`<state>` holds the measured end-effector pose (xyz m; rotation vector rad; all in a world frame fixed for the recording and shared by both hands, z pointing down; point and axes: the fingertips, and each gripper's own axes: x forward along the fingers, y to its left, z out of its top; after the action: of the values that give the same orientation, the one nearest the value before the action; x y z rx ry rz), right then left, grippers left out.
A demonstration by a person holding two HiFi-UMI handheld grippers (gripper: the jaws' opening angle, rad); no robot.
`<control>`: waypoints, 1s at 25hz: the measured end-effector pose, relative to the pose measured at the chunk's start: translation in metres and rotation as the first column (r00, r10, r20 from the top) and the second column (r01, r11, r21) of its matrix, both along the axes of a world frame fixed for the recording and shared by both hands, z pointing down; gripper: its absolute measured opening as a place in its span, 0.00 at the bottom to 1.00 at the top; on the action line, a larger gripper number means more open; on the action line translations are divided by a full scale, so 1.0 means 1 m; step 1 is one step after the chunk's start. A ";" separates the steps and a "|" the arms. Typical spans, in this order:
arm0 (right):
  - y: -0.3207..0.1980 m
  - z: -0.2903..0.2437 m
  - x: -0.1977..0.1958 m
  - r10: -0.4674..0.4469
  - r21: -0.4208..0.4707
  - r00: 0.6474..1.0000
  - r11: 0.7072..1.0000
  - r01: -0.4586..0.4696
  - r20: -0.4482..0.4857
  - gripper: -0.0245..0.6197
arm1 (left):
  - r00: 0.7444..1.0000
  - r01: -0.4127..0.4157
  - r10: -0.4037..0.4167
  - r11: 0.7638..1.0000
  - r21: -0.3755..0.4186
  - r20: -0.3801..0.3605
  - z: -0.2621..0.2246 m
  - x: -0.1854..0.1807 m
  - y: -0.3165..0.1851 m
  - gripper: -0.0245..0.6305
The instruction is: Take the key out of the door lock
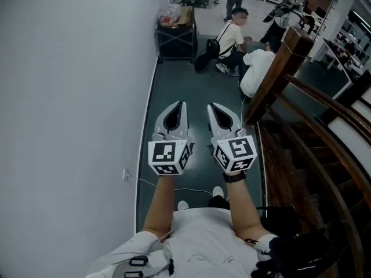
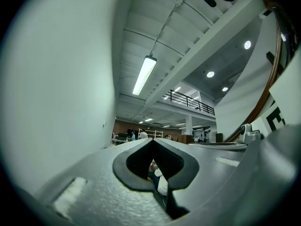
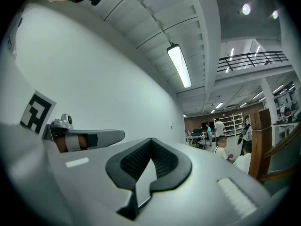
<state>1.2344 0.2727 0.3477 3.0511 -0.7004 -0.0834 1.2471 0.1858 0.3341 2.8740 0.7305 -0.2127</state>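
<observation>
No key, lock or door shows in any view. My left gripper (image 1: 175, 116) and right gripper (image 1: 221, 118) are held side by side in front of me over a dark green floor, both pointing forward along a corridor. Each is shut with nothing between its jaws. In the left gripper view the closed left gripper (image 2: 155, 147) fills the bottom, with the right gripper's body at its right edge. In the right gripper view the closed right gripper (image 3: 151, 147) sits low, and the left gripper (image 3: 89, 138) shows beside it.
A plain white wall (image 1: 69, 97) runs along my left. A dark wooden stair railing (image 1: 301, 114) with a newel post (image 1: 278, 68) stands at my right. Ahead, people sit and crouch on the floor (image 1: 232, 39) beside a black cart (image 1: 177, 36).
</observation>
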 end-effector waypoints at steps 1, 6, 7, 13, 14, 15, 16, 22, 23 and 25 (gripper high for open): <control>-0.002 0.002 -0.003 0.000 -0.004 1.000 1.000 0.000 0.003 0.05 | 1.000 -0.002 0.002 1.000 -0.004 0.002 0.001 -0.001 -0.001 0.04; -0.003 0.001 -0.005 -0.003 -0.004 1.000 1.000 0.003 0.016 0.05 | 1.000 -0.014 0.014 1.000 -0.006 0.017 0.004 -0.003 0.001 0.04; -0.002 0.001 -0.006 -0.005 -0.005 1.000 1.000 0.005 0.017 0.05 | 1.000 -0.014 0.014 1.000 -0.012 0.023 0.005 -0.004 0.002 0.04; 0.002 0.015 0.017 -0.046 -0.029 0.998 0.998 0.047 0.033 0.05 | 0.999 0.031 -0.030 0.999 -0.023 0.028 0.013 0.011 0.006 0.04; 0.001 0.013 0.021 -0.068 -0.022 0.997 0.997 0.069 0.031 0.05 | 0.998 0.053 -0.053 0.998 -0.025 0.028 0.012 0.015 0.005 0.04; 0.000 0.011 0.024 -0.093 -0.015 0.995 0.995 0.094 0.026 0.05 | 0.996 0.081 -0.080 0.996 -0.027 0.030 0.009 0.018 0.003 0.04; -0.001 0.007 0.026 -0.119 -0.011 0.993 0.993 0.120 0.019 0.05 | 0.994 0.109 -0.108 0.994 -0.030 0.031 0.006 0.020 0.000 0.04; 0.042 -0.017 0.049 -0.185 0.012 0.983 0.983 0.185 -0.017 0.05 | 0.986 0.164 -0.164 0.986 -0.002 0.009 -0.017 0.032 0.046 0.04; 0.053 -0.017 0.054 -0.188 0.022 0.982 0.982 0.188 -0.016 0.05 | 0.986 0.165 -0.165 0.986 0.003 0.011 -0.017 0.037 0.058 0.04; 0.074 -0.014 0.064 -0.192 0.036 0.981 0.981 0.192 -0.013 0.05 | 0.986 0.163 -0.163 0.986 0.016 0.019 -0.014 0.048 0.083 0.04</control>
<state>1.2987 0.3465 0.3334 3.0066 -1.0020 -0.1132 1.2950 0.2688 0.3202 2.9463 0.4948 -0.2002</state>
